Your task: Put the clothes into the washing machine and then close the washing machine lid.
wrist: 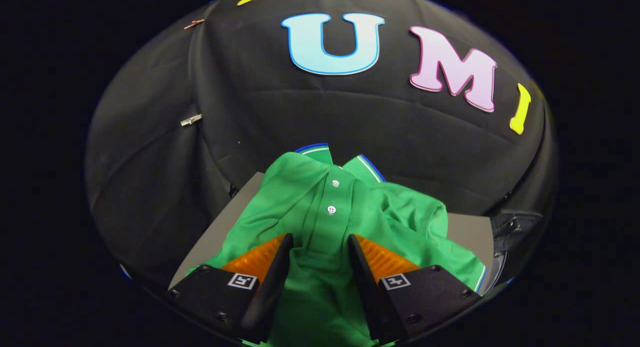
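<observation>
Fingers are standing open around the green shirt; we are risking pinching only the thin placket, so it slips.

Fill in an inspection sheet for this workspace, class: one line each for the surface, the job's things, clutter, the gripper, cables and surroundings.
Surface: grey board lying flat, mostly covered by the garment.
Job's things: green polo shirt, crumpled on the board, collar away from the gripper, two buttons showing on its placket.
Clutter: nothing seen.
Gripper: gripper open, fingers straddling the shirt's placket, cloth bunched between them; whether they press on it cannot be told.
Cables: nothing seen.
Surroundings: black cloth wall behind the board, with a small clip pinned at a seam; a dark fitting beside the board's edge, too unclear to identify.
</observation>
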Demonstrator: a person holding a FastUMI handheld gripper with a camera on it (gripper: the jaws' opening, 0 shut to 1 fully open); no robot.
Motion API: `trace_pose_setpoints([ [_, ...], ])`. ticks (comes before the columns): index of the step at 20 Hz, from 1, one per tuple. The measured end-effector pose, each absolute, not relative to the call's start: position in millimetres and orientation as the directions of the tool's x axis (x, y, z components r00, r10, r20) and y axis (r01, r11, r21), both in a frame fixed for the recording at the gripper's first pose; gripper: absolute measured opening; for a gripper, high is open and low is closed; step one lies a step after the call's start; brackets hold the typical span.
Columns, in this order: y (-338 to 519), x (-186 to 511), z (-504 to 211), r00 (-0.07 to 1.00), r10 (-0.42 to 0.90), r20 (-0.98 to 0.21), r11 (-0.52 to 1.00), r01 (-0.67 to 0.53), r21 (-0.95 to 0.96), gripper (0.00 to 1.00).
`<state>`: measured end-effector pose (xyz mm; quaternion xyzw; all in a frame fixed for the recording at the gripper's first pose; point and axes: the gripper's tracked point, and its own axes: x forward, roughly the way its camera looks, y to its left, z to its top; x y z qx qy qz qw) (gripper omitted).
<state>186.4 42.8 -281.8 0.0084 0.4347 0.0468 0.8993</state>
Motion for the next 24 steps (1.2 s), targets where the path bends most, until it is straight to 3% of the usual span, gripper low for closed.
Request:
trace_pose_setpoints([
  [3,39,185,-268,0.601,0.091,-0.794,0.996,-0.042,0.082,0.36],
  [5,37,183,-269,0.588,0.11,-0.802,0.994,-0.071,0.084,0.36],
  [7,31,182,-267,0.587,0.094,-0.804,0.996,-0.056,0.076,0.05],
  [11,34,183,-252,0.638,0.111,-0.762,0.99,-0.138,0.029,0.05],
  [14,46,186,-209,0.738,0.171,-0.653,0.971,-0.237,-0.014,0.05],
  [17,55,173,-190,0.766,0.221,-0.603,0.95,-0.308,-0.043,0.05],
  [24,25,145,-165,0.773,0.243,-0.586,0.964,-0.258,0.059,0.05],
])
